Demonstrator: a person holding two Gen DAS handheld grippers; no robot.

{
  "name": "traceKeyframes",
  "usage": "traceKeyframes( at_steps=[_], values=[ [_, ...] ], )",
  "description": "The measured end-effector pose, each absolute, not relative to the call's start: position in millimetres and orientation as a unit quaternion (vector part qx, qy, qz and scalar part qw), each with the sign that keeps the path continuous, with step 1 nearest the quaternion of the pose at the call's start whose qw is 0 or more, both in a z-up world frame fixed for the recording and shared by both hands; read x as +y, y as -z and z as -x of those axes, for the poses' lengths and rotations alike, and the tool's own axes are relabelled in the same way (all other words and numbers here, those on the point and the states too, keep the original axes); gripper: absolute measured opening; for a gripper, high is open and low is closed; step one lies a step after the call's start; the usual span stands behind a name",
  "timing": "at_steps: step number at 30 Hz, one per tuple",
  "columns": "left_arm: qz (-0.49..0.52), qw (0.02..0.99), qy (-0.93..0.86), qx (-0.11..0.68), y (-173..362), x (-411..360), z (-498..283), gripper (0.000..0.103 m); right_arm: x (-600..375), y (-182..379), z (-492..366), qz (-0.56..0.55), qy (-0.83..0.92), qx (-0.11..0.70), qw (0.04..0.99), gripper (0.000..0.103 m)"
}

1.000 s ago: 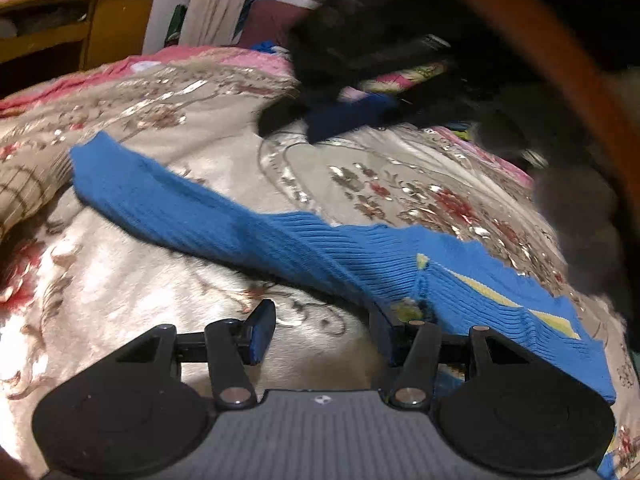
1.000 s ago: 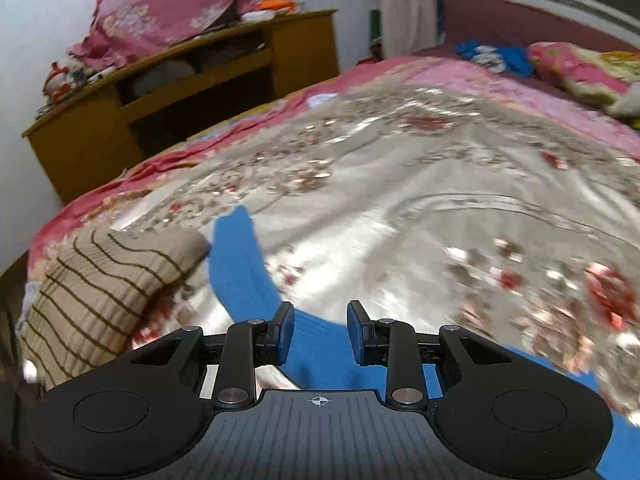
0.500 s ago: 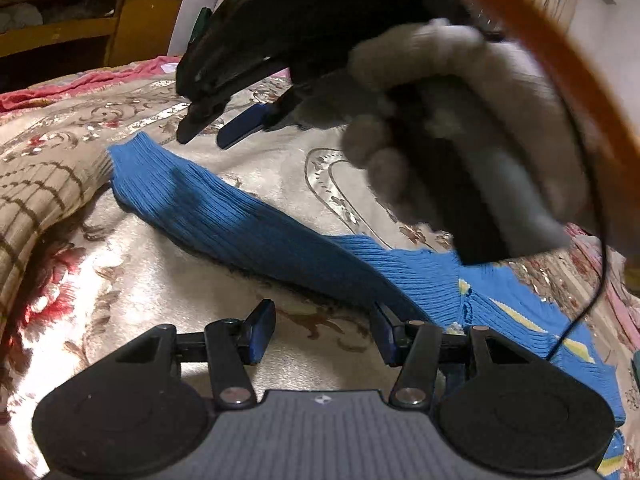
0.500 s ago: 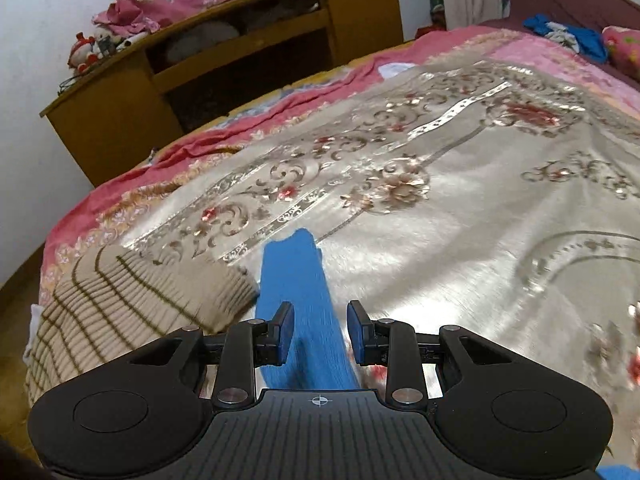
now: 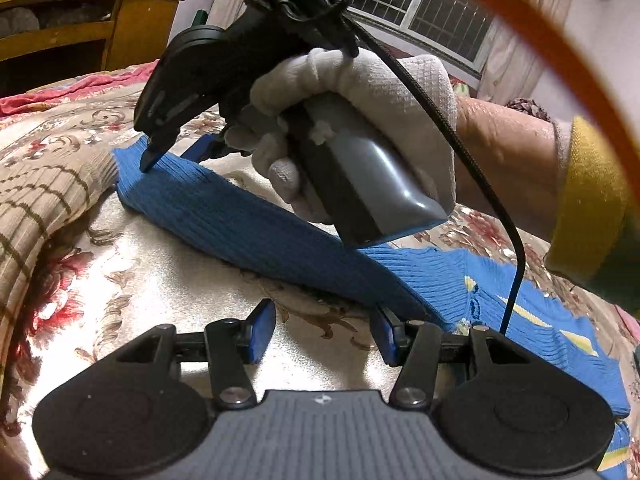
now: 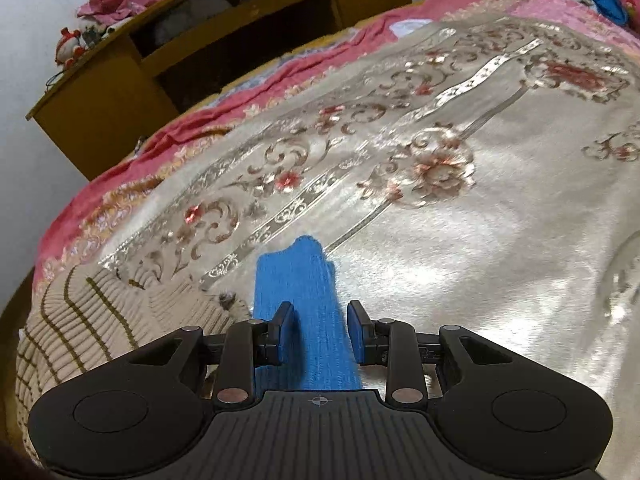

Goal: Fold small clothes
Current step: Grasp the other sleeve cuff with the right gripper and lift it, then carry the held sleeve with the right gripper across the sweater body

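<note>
A small blue ribbed sweater (image 5: pixel 460 280) with yellow stripes lies flat on the bed, one sleeve (image 5: pixel 224 212) stretched out to the far left. My left gripper (image 5: pixel 322 334) is open and empty, low over the bedspread beside the sleeve's base. My right gripper (image 6: pixel 319 330) is open, its fingers straddling the sleeve (image 6: pixel 298 280) near the cuff. In the left wrist view the right gripper (image 5: pixel 176 152), held by a white-gloved hand (image 5: pixel 360 92), tips down onto the cuff.
A beige striped knit garment (image 6: pixel 92 320) lies just left of the cuff, also in the left wrist view (image 5: pixel 36 200). The floral bedspread (image 6: pixel 460 200) covers the bed. A wooden shelf unit (image 6: pixel 120 76) stands beyond the bed edge.
My right gripper has travelled along the sleeve to its cuff and come down over it, jaws still open. The left gripper has shifted slightly and stays open.
</note>
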State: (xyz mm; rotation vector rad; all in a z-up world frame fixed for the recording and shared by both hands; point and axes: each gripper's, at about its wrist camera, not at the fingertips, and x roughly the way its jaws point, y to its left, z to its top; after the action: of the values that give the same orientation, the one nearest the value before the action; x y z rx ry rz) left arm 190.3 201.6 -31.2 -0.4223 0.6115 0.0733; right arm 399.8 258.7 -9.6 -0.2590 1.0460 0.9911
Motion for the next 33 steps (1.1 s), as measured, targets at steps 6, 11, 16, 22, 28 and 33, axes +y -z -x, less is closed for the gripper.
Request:
traceKeyframes(
  at_steps=[6, 11, 16, 22, 28, 33],
  values=[
    [0.204, 0.932, -0.037, 0.298, 30.9, 202.5, -187.1, 0.057, 254.0, 0.1, -391.1, 0.123, -0.450, 0.457, 0.757, 0.009],
    [0.199, 0.933, -0.037, 0.296, 30.1, 198.0, -186.8, 0.057, 230.1, -34.0, -387.6, 0.101, -0.438, 0.425, 0.786, 0.007],
    [0.195, 0.936, -0.026, 0.291, 27.3, 192.2, -185.0, 0.057, 182.5, -78.5, -386.7, 0.054, -0.409, 0.396, 0.820, 0.007],
    [0.180, 0.944, -0.007, 0.276, 17.7, 178.9, -181.5, 0.057, 102.4, -127.9, -382.6, -0.005, -0.357, 0.363, 0.861, 0.007],
    [0.163, 0.948, 0.008, 0.273, 15.2, 165.9, -179.2, 0.057, 11.9, -159.9, -361.8, -0.055, -0.298, 0.335, 0.892, 0.007],
    [0.149, 0.951, 0.021, 0.270, 12.5, 154.1, -178.7, 0.057, -59.1, -172.9, -341.4, -0.092, -0.246, 0.318, 0.911, 0.007]
  ],
)
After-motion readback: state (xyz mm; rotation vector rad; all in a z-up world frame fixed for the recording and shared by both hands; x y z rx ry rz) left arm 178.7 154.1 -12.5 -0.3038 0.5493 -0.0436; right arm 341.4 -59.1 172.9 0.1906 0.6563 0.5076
